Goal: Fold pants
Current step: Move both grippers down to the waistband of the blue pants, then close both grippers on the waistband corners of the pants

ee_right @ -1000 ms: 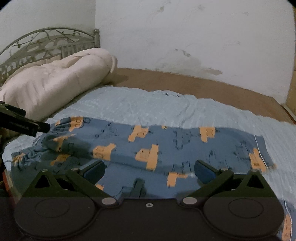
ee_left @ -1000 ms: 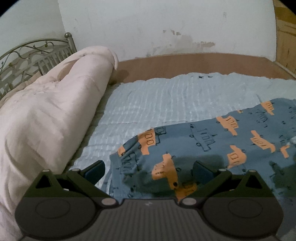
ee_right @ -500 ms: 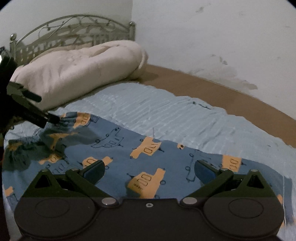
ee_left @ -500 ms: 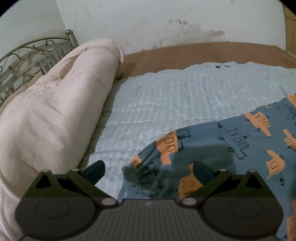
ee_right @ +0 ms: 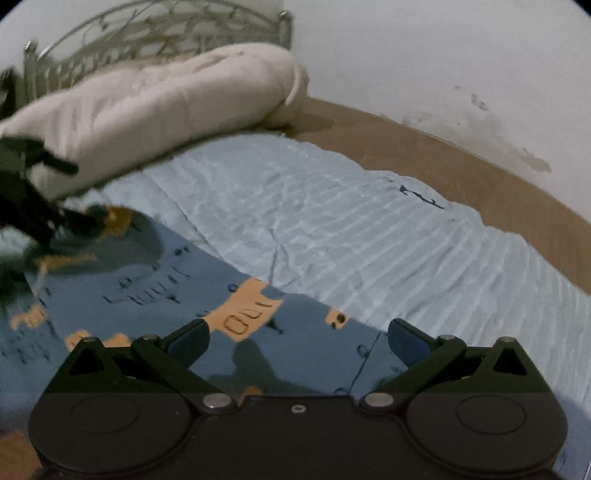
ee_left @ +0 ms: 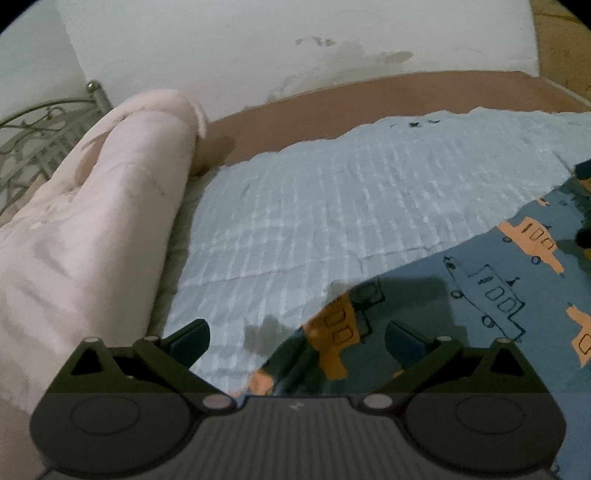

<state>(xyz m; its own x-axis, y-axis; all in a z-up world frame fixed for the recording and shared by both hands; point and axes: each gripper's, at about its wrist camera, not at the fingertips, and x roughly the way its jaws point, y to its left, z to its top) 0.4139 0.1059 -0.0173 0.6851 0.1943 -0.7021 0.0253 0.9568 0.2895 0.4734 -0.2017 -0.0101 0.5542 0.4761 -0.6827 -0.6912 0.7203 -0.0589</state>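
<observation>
Your left tongs [ee_left: 297,338] hang with jaws apart above a bunched corner of the blue pants [ee_left: 491,295], printed with orange vehicles, spread on the pale blue quilt [ee_left: 332,206] covering the bed. Your right tongs [ee_right: 298,338] are likewise spread wide and clamp nothing, poised over the pants' [ee_right: 155,295] far edge where cloth meets quilt [ee_right: 369,229]. A rolled cream comforter [ee_left: 92,221] lies along the metal headboard [ee_right: 155,33], beside the quilt and well apart from the pants.
</observation>
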